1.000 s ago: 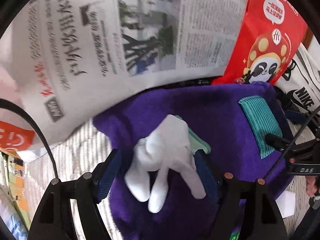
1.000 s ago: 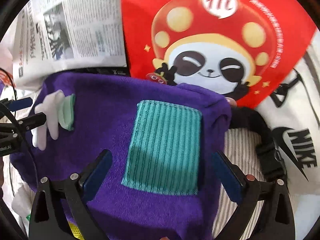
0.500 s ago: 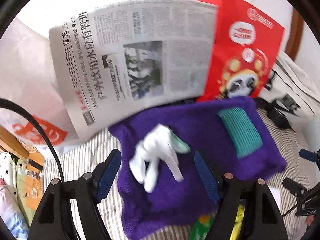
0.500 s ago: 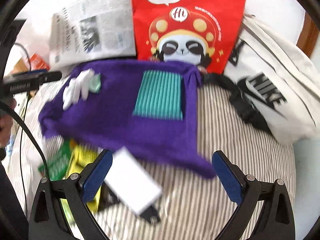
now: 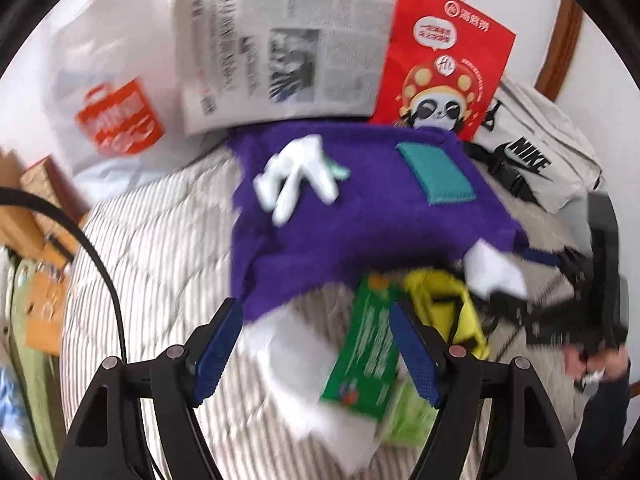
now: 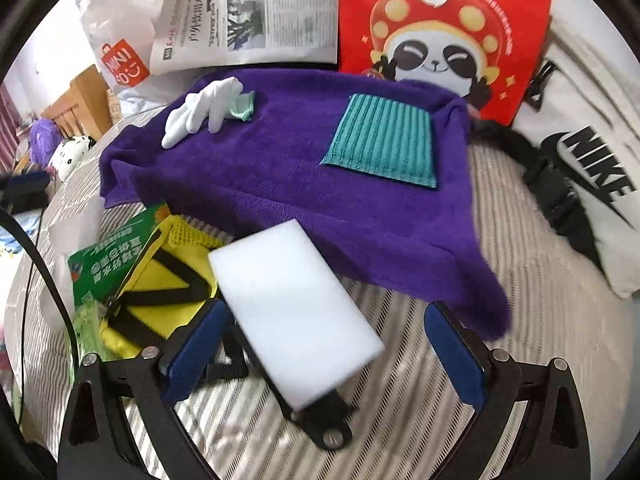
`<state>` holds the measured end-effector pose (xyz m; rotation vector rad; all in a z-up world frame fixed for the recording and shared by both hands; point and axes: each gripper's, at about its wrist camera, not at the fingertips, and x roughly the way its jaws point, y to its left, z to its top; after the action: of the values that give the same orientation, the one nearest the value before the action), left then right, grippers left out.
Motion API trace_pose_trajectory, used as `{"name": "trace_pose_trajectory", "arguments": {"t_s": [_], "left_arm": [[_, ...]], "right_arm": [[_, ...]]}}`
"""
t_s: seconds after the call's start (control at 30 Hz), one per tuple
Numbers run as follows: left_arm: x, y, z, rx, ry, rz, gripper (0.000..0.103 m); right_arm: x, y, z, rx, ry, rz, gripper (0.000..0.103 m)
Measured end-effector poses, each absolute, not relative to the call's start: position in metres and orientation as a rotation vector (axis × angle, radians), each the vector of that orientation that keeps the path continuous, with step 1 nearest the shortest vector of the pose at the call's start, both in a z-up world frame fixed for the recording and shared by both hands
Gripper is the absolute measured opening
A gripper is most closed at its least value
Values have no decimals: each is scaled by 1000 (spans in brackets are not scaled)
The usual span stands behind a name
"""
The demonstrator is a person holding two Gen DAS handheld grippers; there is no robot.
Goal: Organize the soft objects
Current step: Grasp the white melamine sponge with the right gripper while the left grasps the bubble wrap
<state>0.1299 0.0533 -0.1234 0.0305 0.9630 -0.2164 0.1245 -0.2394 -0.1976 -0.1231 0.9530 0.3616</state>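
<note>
Both your claws, left claw (image 5: pixel 316 344) and right claw (image 6: pixel 324 356), hang released and empty over the bed. The white sponge block (image 6: pixel 294 310) lies between the right claw's jaws, at 7 o'clock of the purple towel (image 6: pixel 280 168). Close carelessly and you may snag the black strap (image 6: pixel 224 368) beneath it, or drag the towel and spill the white glove (image 6: pixel 204 108) and teal cloth (image 6: pixel 380 140).

- My right gripper (image 6: pixel 324 344) hangs over the striped bedding (image 6: pixel 532 300), jaws wide apart, nothing clamped.
- A white sponge block (image 6: pixel 292 308) lies between the blue pads (image 6: pixel 200 350) (nearer the left one; I can't tell if it touches).
- Beyond it the purple towel (image 6: pixel 288 176) is spread out, carrying a teal cloth (image 6: pixel 382 142) and a white glove (image 6: pixel 202 112), well apart.
- A yellow pouch (image 6: pixel 160 280) and a green packet (image 6: pixel 108 256) sit just beside the sponge.
- At the back: a newspaper (image 6: pixel 252 16), a red paper bag (image 6: pixel 444 28), and a white bag (image 6: pixel 580 140).
</note>
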Motion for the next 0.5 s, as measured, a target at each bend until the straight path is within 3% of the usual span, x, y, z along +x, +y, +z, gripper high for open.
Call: {"name": "trace_pose_trajectory", "arguments": {"t_s": [0.07, 0.1, 0.13, 0.5], "left_arm": [[117, 63, -130, 25, 964, -184, 74], [111, 69, -134, 17, 969, -169, 74], [108, 73, -138, 7, 975, -162, 74], [109, 95, -169, -206, 1012, -195, 74]], "right_arm": [[127, -235, -201, -109, 938, 415, 91], [128, -234, -202, -99, 939, 429, 73], [129, -232, -203, -86, 950, 439, 69], [77, -261, -181, 4, 944, 205, 70]]}}
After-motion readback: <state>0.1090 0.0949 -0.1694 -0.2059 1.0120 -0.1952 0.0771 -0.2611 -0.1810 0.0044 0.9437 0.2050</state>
